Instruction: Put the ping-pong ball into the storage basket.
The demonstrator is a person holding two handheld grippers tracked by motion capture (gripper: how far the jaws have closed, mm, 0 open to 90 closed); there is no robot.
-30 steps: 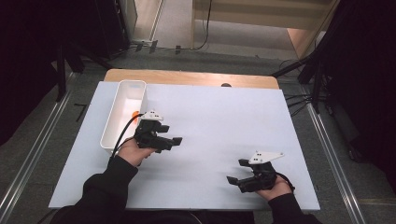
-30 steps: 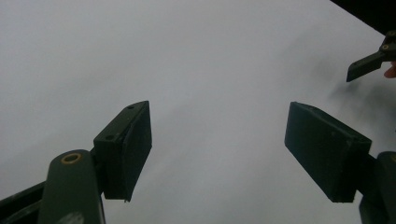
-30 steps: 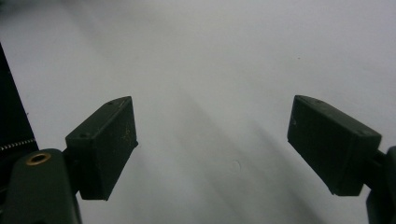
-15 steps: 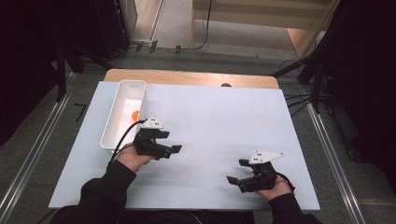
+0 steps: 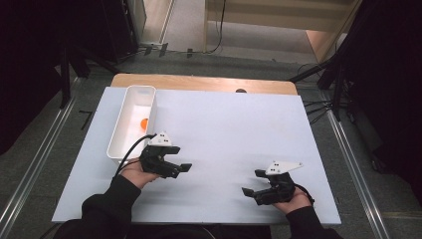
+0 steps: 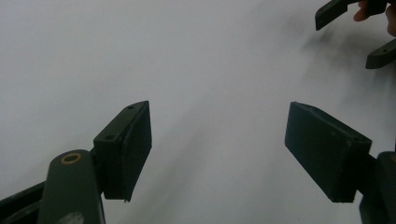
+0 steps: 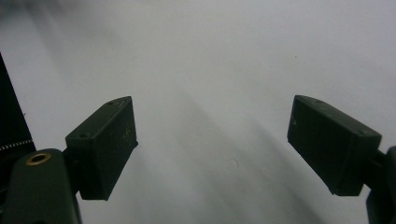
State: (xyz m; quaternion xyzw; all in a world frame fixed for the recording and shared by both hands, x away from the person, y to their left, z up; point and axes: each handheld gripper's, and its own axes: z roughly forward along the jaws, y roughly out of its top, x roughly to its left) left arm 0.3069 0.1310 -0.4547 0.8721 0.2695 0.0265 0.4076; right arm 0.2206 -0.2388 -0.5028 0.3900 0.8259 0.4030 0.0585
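Note:
My left gripper (image 5: 181,170) hangs low over the white table top (image 5: 224,124), just in front of a white bin (image 5: 130,94), jaws pointing right. In the left gripper view its jaws (image 6: 217,149) stand open with only bare table between them. A small orange thing (image 5: 144,122) lies inside the bin. My right gripper (image 5: 251,181) rests near the table's front right, jaws pointing left toward the other one. The right gripper view shows this gripper (image 7: 212,149) open and empty too. The right gripper's jaw tips (image 6: 355,28) appear far off in the left gripper view.
The long white bin stands on the table's left side. A strip of wooden table (image 5: 199,82) shows beyond the white top. Dark stands and cables ring the floor around the table. A dark sleeve (image 7: 9,116) lines the left edge of the right gripper view.
My left gripper has drawn back a little from the bin toward the person, and the orange thing in the bin shows more plainly. The right gripper has stayed put.

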